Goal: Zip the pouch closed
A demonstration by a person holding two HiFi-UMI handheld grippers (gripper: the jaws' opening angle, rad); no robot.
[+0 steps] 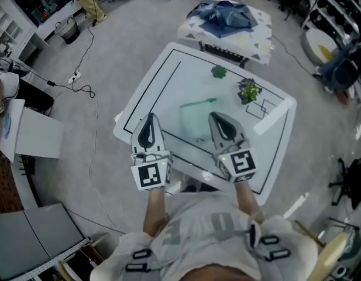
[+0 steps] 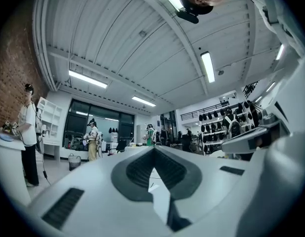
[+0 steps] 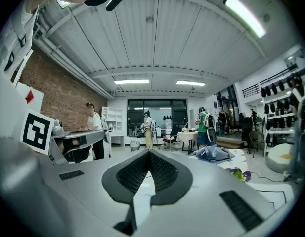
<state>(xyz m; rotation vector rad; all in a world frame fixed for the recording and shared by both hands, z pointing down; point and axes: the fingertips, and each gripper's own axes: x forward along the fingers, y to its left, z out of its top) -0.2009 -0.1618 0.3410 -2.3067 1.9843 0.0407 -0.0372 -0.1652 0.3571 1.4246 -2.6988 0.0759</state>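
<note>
Left gripper [image 1: 150, 118] and right gripper [image 1: 219, 118] — two, both closed, empty — flank one green pouch [image 1: 196, 119].

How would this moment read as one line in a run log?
left gripper: shut, empty | right gripper: shut, empty | pouch: flat on table, not gripped | zip: too small to tell

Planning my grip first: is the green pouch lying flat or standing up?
Lying flat: the green pouch shows its broad face on the white table. Whether its zip is shut cannot be told.
</note>
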